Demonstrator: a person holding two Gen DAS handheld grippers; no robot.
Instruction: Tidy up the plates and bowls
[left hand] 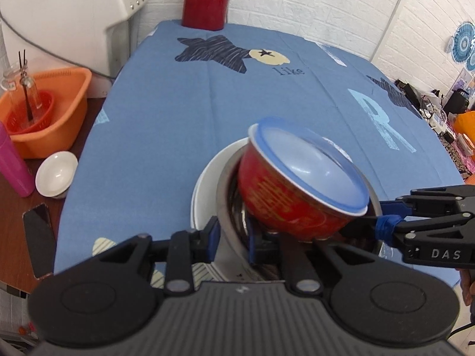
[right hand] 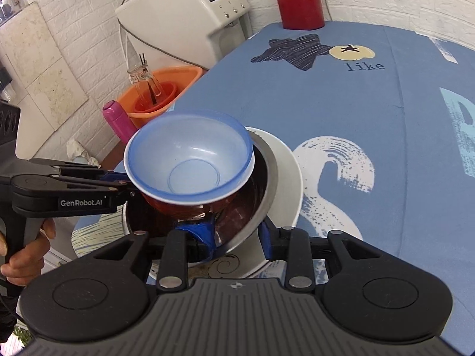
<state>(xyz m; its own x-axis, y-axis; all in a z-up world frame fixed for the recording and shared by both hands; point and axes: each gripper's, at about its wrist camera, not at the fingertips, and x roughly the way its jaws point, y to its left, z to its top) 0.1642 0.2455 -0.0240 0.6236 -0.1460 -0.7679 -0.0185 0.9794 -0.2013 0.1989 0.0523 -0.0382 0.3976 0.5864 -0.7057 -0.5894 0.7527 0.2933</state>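
Although most of the dishes are already gathered into one stack, you are not quite finished: the red bowl (left hand: 285,198), with a blue plastic bowl (right hand: 193,160) nested inside it, sits tilted in the steel bowl (right hand: 267,184) rather than seated flat. That steel bowl rests on the white plate (left hand: 204,190), which lies on the desk (left hand: 166,124) near its front edge.

Your left gripper (left hand: 233,237) has its jaws set either side of the steel bowl's near rim, one finger outside and one inside, pinching that rim. Your right gripper (right hand: 237,237) does the same from its side, with a blue-taped finger inside the bowl and the other outside the rim. In the left view it reaches in from the right, under the red bowl.

What seems left: settle the tilted pair level, and bring in the small white bowl (left hand: 56,175), which stands well apart, off the cloth at the left edge.

The desk is covered with a blue cloth printed with stars and letters. A red jug (left hand: 207,0) stands at the far end. To the left sit an orange basin (left hand: 53,109) holding a glass jar, a pink bottle (right hand: 118,118) and a white appliance (right hand: 190,14). White brick-pattern walls surround you.
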